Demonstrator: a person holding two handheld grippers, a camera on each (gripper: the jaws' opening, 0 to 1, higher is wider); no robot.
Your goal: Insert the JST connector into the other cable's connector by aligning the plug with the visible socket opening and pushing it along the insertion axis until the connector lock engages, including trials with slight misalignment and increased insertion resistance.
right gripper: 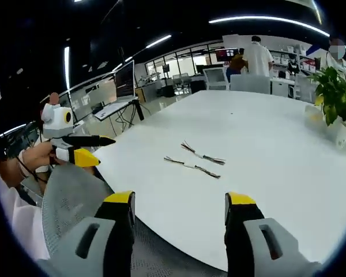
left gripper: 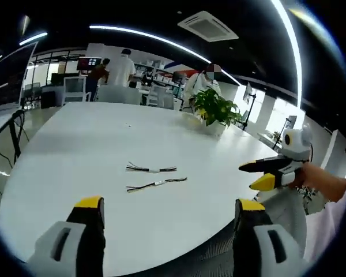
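Left gripper view: left gripper (left gripper: 169, 209) jaws spread, empty; two wire assemblies w/ connectors (left gripper: 151, 169) (left gripper: 156, 184) lie ahead on white table (left gripper: 92, 144). Right gripper (right gripper: 179, 206) likewise spread, empty, cables ahead.

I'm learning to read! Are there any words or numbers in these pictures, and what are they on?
No words or numbers can be read.
The far screen glows, but whatever is on it is too small and blurred.
The two cables on the white table and both grippers show no print.
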